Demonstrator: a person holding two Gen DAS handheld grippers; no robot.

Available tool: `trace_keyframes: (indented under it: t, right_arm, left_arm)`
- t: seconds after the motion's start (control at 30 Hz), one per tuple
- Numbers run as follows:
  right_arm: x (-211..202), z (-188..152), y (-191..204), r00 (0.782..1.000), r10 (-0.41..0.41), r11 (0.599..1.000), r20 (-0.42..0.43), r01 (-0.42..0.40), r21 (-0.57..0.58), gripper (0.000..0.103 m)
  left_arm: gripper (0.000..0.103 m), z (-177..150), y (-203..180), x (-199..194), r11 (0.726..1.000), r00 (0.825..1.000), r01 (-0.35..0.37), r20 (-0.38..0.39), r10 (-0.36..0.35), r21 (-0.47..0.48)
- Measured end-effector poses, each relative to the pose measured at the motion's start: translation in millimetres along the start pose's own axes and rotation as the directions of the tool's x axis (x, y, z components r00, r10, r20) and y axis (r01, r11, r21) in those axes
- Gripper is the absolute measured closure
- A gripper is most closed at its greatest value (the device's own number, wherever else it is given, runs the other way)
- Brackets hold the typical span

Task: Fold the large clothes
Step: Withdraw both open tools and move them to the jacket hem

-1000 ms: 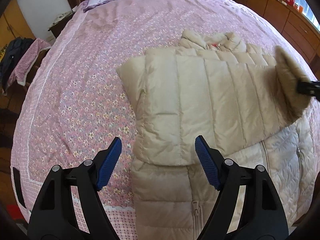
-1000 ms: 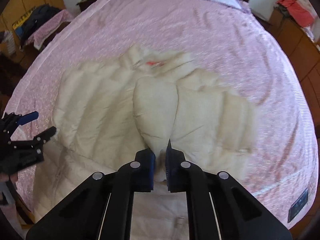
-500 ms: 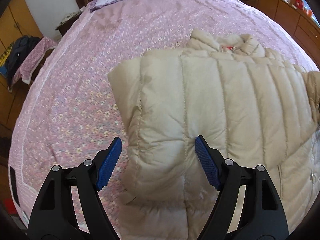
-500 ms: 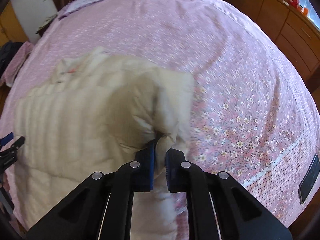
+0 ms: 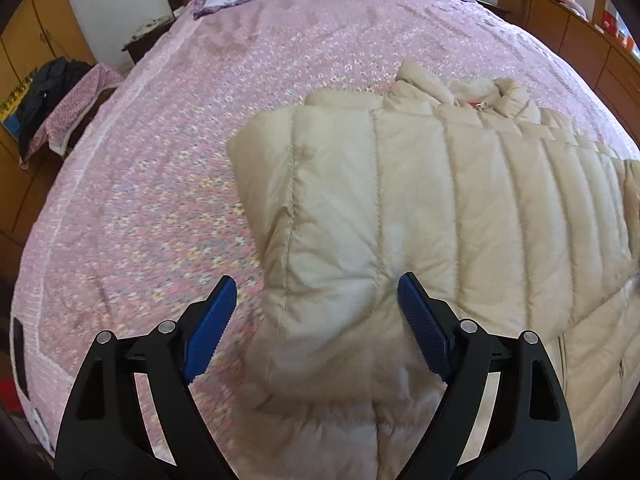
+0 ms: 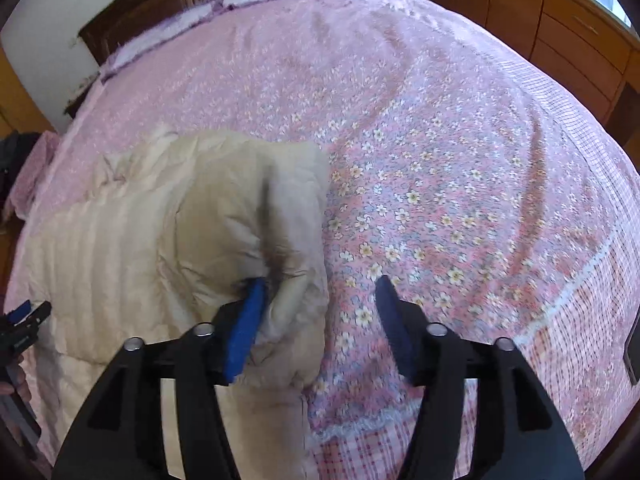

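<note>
Letting go too soon is our main worry: the puffy sleeve [image 6: 256,216] sits between the right gripper [image 6: 316,320] fingers as they open, and its springy filling could push it off the beige down jacket [image 5: 420,208], undoing the fold. The jacket lies on the pink floral bed [image 5: 160,200], centre-right in the left view and lower left in the right view. Our left gripper [image 5: 312,320] points steeply down, fingers opening and wide apart, clamping nothing, straddling the near folded edge. Our right gripper tilts down likewise, its left finger touching the sleeve.
</note>
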State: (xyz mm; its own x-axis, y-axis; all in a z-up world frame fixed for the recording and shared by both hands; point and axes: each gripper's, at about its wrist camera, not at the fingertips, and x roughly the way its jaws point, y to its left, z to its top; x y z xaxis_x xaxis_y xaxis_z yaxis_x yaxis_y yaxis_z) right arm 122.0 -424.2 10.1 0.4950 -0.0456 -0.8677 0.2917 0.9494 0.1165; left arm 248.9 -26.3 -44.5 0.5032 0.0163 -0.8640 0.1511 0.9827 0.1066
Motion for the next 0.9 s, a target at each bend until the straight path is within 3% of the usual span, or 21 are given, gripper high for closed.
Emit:
trace_keyframes:
  t: [0.23,0.43,0.7,0.9]
  right_arm:
    - [-44.0,-29.6,4.7,0.999,0.023,0.998,0.022,-0.021,-0.067,0.034]
    - [-73.8,-71.1,13.1,0.998,0.06,0.988,0.013,-0.057,-0.145,0.028]
    - [-96.4,-133.5,22.2,0.997,0.077,0.977,-0.019,-0.079,-0.199,0.025]
    - [-106.5,-160.6,16.9,0.997,0.069,0.981,-0.02,-0.071,-0.182,0.023]
  left_arm:
    - [0.02,-22.7,6.9,-48.3,0.998,0.998,0.05,0.027,-0.05,0.026]
    - [0.02,-59.4,17.6,-86.5,0.99,0.989,0.142,0.03,-0.142,0.013]
    - [0.02,-120.6,34.5,-115.4,0.99,0.989,0.144,0.016,-0.144,-0.002]
    - [0.02,-157.6,46.6,-125.5,0.993,0.993,0.116,-0.001,-0.116,-0.019]
